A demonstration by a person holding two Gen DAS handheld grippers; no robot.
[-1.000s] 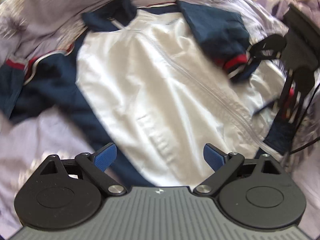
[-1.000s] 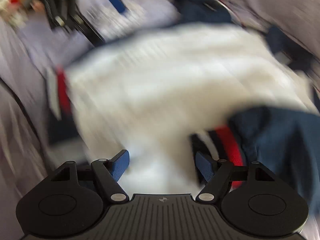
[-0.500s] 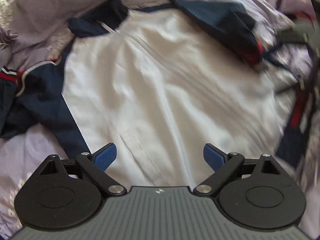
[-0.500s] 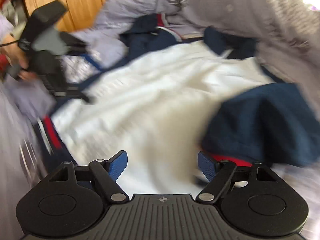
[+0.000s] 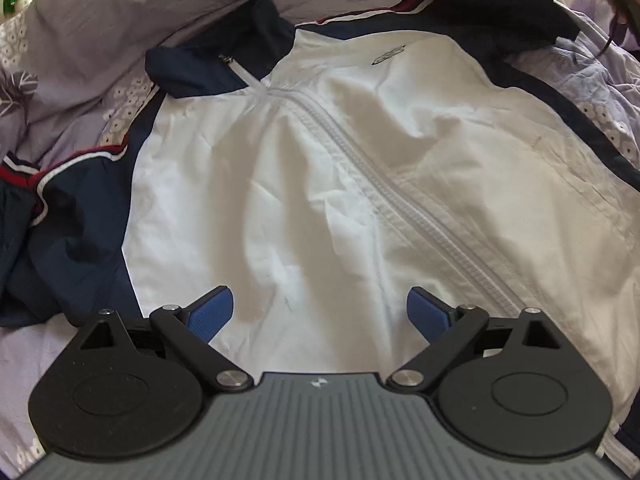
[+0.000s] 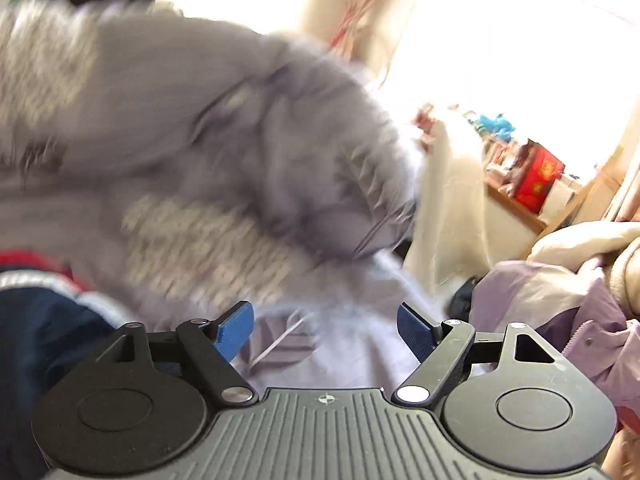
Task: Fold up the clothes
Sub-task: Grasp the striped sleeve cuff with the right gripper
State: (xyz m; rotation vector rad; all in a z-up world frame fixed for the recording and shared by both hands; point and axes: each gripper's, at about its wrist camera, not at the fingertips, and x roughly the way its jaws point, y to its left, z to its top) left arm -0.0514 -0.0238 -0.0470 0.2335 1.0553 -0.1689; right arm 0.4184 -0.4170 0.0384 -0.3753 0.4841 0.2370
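A white zip jacket (image 5: 340, 184) with navy sleeves and red-and-white trim lies front up on a lilac flowered bed cover (image 5: 80, 40). Its navy collar (image 5: 192, 68) points to the upper left and one navy sleeve (image 5: 492, 4) is laid across the top right. My left gripper (image 5: 320, 312) hangs open just above the jacket's lower white panel, with nothing between its blue pads. My right gripper (image 6: 326, 326) faces away over the rumpled bed cover (image 6: 200, 160), its jaws opening and empty. Only a navy sleeve edge (image 6: 40, 320) shows at that view's left.
A bunched lilac quilt (image 5: 132, 12) rises behind the jacket. In the right wrist view a pale purple garment (image 6: 560, 308) lies at the right, near a person's sleeve (image 6: 624, 276). Behind stand a white cloth, a shelf with a red box (image 6: 538, 180), and a bright window.
The navy sleeve that lay over the jacket's right side now sits across the top. My right gripper has swung away from the jacket toward the window. My left gripper has moved closer over the white panel.
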